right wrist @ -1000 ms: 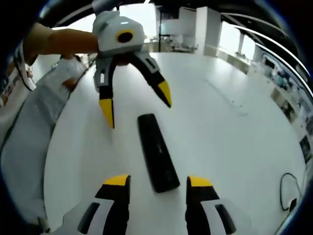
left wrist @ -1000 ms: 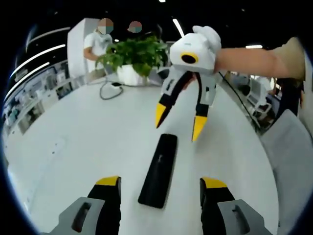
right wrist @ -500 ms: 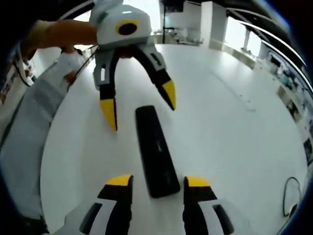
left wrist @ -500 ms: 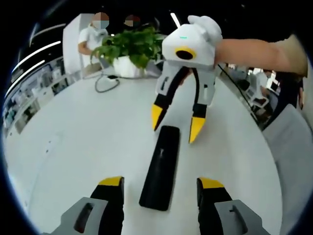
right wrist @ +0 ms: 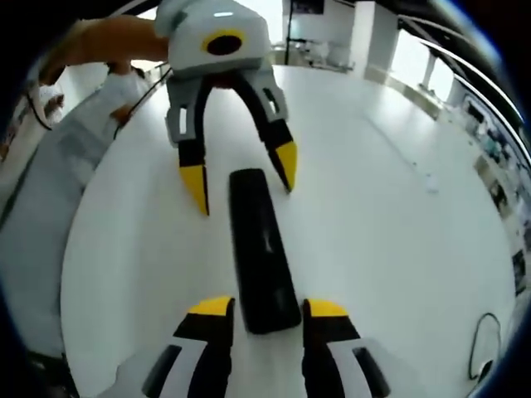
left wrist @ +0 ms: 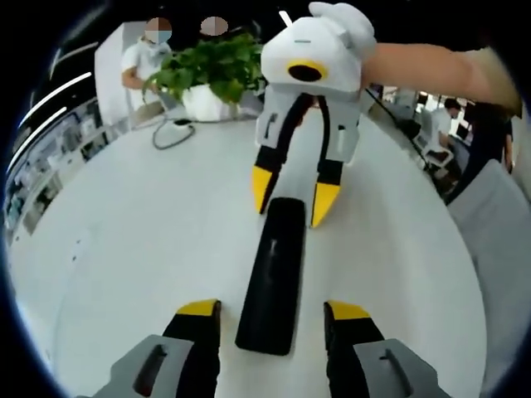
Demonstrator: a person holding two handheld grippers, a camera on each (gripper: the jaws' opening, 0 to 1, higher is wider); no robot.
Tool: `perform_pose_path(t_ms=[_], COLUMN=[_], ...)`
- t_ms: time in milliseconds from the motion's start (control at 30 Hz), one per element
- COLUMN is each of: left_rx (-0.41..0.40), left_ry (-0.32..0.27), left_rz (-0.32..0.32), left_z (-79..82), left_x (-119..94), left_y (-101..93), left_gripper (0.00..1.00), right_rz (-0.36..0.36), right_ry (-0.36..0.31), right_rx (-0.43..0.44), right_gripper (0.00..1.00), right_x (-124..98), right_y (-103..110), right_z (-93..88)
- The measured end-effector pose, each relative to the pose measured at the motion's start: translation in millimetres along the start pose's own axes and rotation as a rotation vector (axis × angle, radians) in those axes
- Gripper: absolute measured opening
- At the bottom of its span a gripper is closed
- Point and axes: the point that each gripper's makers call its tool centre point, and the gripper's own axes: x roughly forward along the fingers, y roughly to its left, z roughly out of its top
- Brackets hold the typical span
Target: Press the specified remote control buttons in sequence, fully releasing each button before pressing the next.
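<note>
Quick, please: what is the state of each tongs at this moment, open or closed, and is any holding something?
Left tongs: open, astride one end of the remote, holding nothing.
Right tongs: open, astride the other end, holding nothing.

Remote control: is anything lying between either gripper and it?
Nothing visible. The remote control lies alone on the white table; the left gripper straddles its near end, and the right gripper straddles its far end, both open.
</note>
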Motion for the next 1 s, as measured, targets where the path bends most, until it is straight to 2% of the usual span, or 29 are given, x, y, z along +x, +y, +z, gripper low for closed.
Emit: perform_pose_path(t_ms=[367, 533, 633, 733, 1000], left_rx=[0.032, 0.058, 0.068, 0.078, 0.090], left_ry=[0.024, 0.039, 0.053, 0.073, 0.099], left_rz=[0.003, -0.015, -0.015, -0.012, -0.020], left_z=[-2.2, -2.9, -3.7, -6.0, -5.1], left_x=[2, 4, 3, 3, 5], left_y=[2.1, -3.1, -0.5, 3.7, -6.0], left_gripper=[0.38, 0.32, 0.31, 0.25, 0.24], right_rz=[0.011, 0.010, 0.011, 0.014, 0.019], right_ry=[0.024, 0.031, 0.035, 0.043, 0.054], right_rx=[-0.036, -0.038, -0.042, -0.056, -0.053], right_gripper=[0.22, 0.22, 0.22, 0.22, 0.21], right_x=[1, 0, 1, 1, 1], right_y=[5, 7, 8, 6, 4], right_z=[2.2, 2.3, 2.5, 1.9, 1.2])
